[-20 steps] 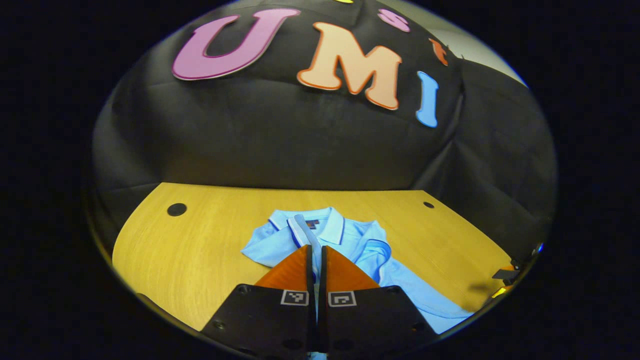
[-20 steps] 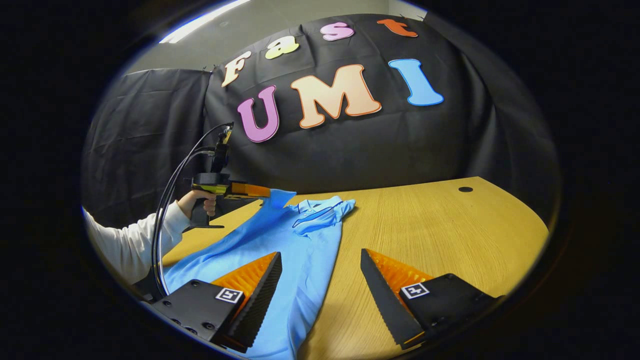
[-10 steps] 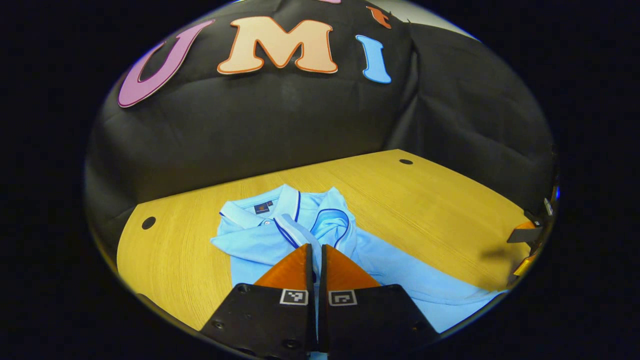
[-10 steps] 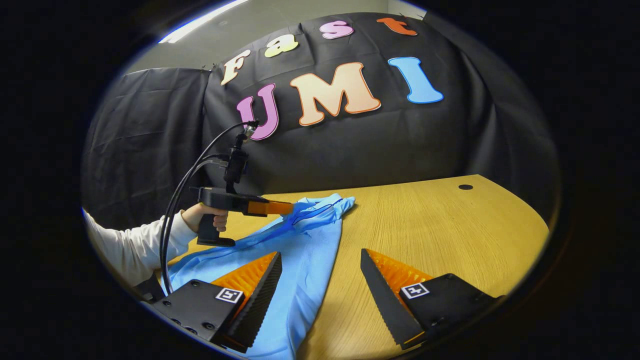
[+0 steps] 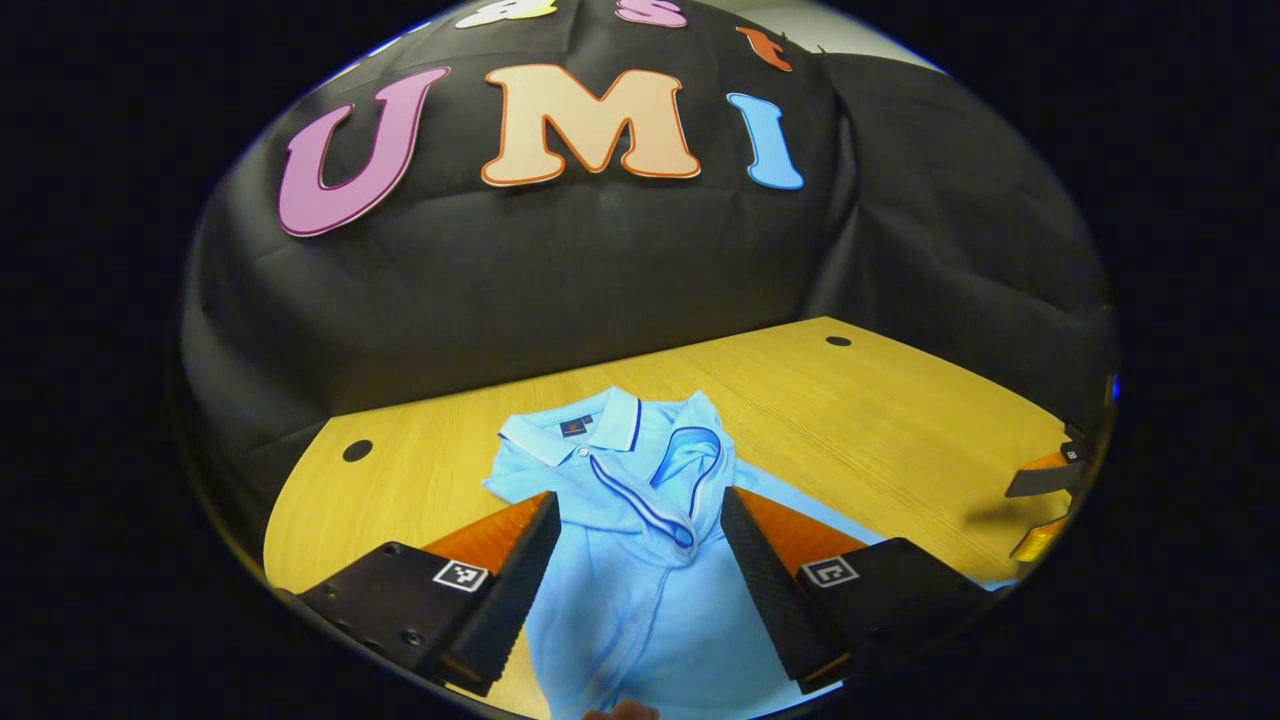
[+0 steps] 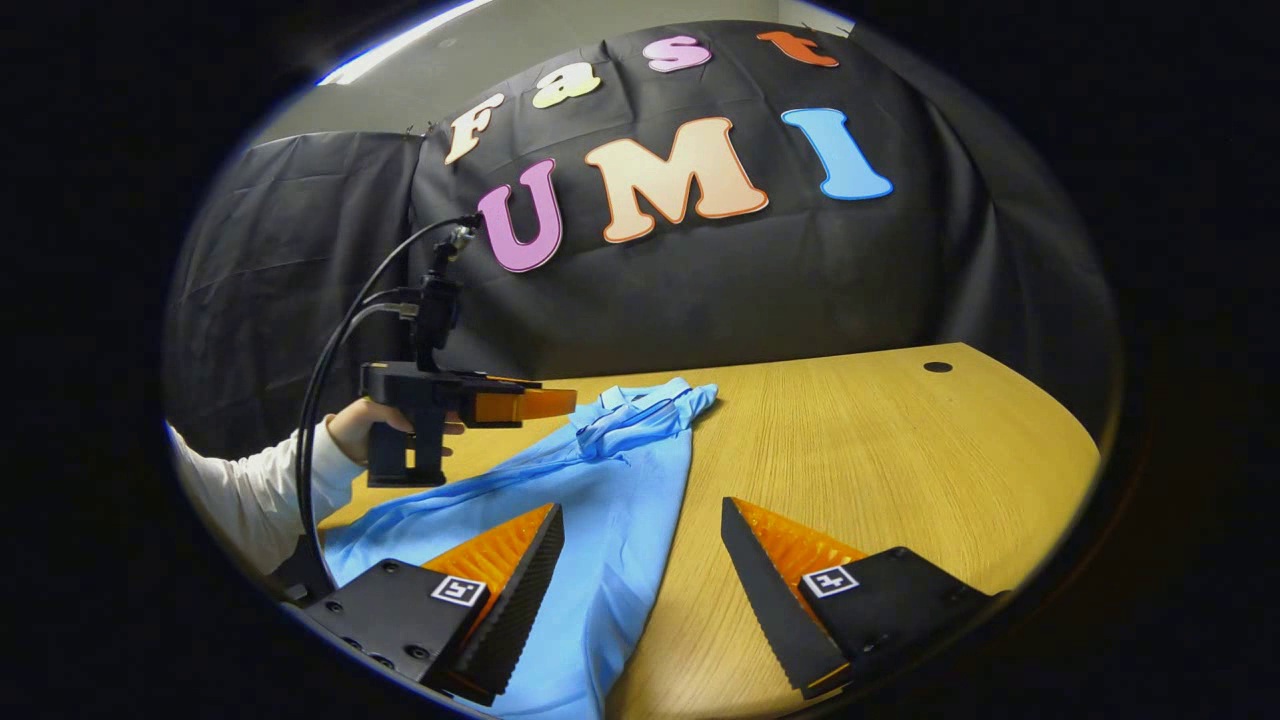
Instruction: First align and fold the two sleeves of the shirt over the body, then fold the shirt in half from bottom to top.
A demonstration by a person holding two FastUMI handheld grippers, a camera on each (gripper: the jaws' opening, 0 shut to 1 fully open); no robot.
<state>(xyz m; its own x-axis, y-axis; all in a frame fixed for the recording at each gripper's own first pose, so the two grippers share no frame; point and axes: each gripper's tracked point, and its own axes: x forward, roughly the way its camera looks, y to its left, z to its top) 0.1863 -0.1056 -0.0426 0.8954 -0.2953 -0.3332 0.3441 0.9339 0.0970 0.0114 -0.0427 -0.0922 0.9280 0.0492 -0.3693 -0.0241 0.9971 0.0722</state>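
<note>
Left gripper view: shirt, unreadable neck label

Booth interior, seen over a yellow wood-grain table with a curved edge. Round dark grommet hole near the table's far corner at 2 o'clock in the right gripper view; two such holes in the left gripper view, one at 9 o'clock, another at 2 o'clock. Black cloth wall hung behind the table, creased and draped in folds, wrapping round the sides. Pale plain wall above the cloth at 12 o'clock, with a bright strip of light at 11 o'clock.
</note>
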